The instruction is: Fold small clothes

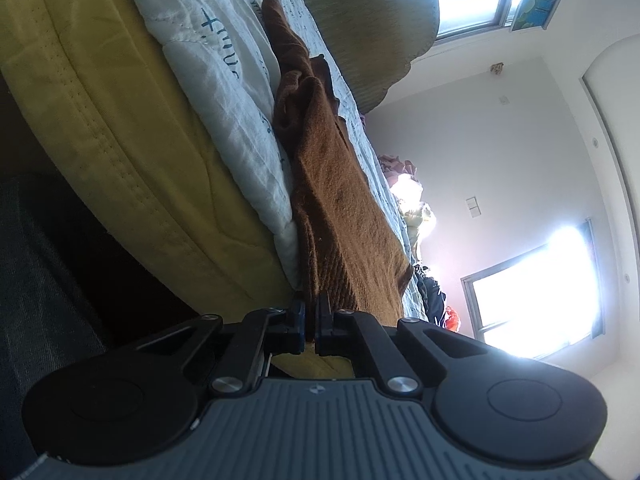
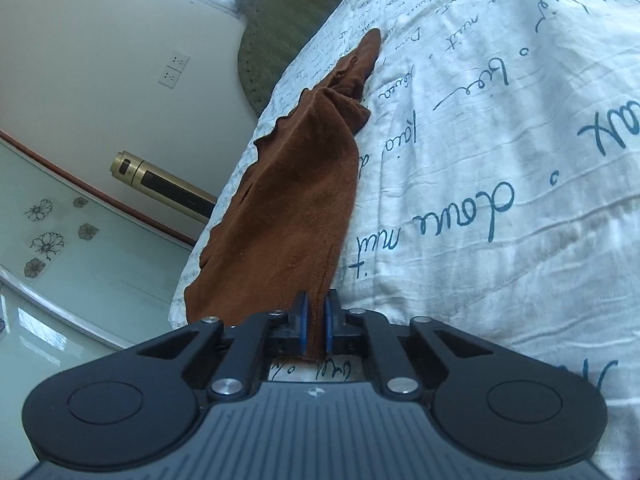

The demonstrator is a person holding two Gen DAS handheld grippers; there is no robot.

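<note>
A brown knit garment (image 1: pixel 340 200) lies stretched out on a white quilt with blue handwriting print (image 1: pixel 224 80). My left gripper (image 1: pixel 311 312) is shut on the garment's ribbed near edge, with cloth pinched between the jaws. In the right wrist view the same brown garment (image 2: pixel 296 208) runs away from me over the white quilt (image 2: pixel 500 160). My right gripper (image 2: pixel 316 316) is shut on another edge of it, with brown cloth squeezed between the blue pads (image 2: pixel 329 324). The garment's far end is bunched and narrow in both views.
A yellow mattress edge (image 1: pixel 100 128) lies under the quilt. A green padded headboard (image 2: pixel 280 32) stands at the far end. A gold cylindrical appliance (image 2: pixel 160 180) and a glass panel with flower stickers (image 2: pixel 60 240) stand beside the bed. Bright windows (image 1: pixel 532 292) and piled clothes (image 1: pixel 416 208) are beyond.
</note>
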